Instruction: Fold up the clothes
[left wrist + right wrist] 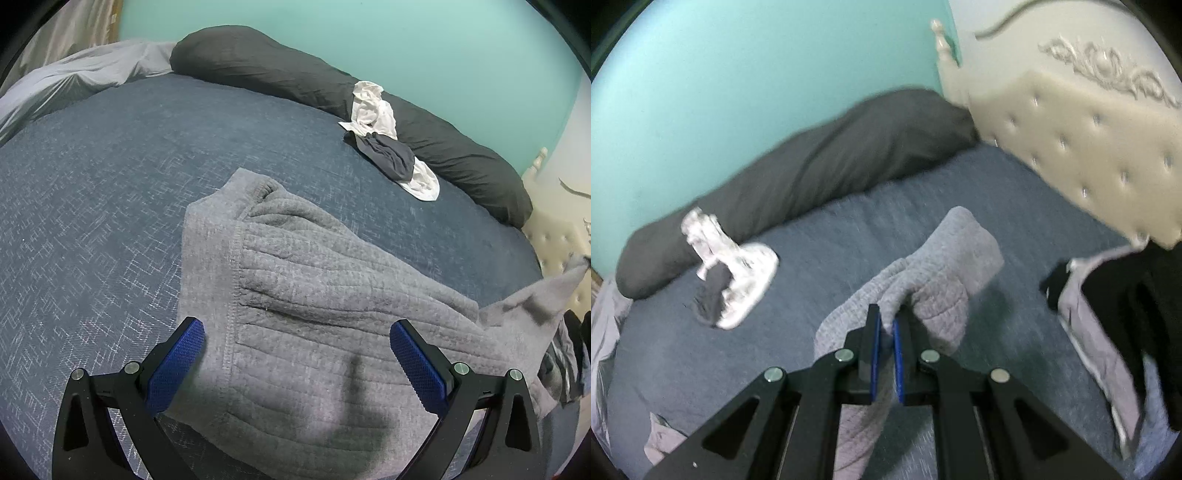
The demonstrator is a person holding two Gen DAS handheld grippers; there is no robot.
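A grey ribbed knit garment (295, 280) lies spread on the blue bed cover (92, 184), its waistband end toward the far side. My left gripper (297, 332) is open just above the garment, one blue pad on each side of its near part, holding nothing. My right gripper (885, 325) is shut on a fold of the same grey garment (945, 258) and lifts it off the bed. In the left wrist view that lifted corner (569, 280) rises at the far right.
A long dark grey pillow (332, 85) lies along the teal wall. A white and dark clothing pile (388, 140) sits by it. A tufted cream headboard (1089, 147) stands at the right. Black and pale clothes (1115, 302) are heaped near it. Grey bedding (74, 77) is bunched far left.
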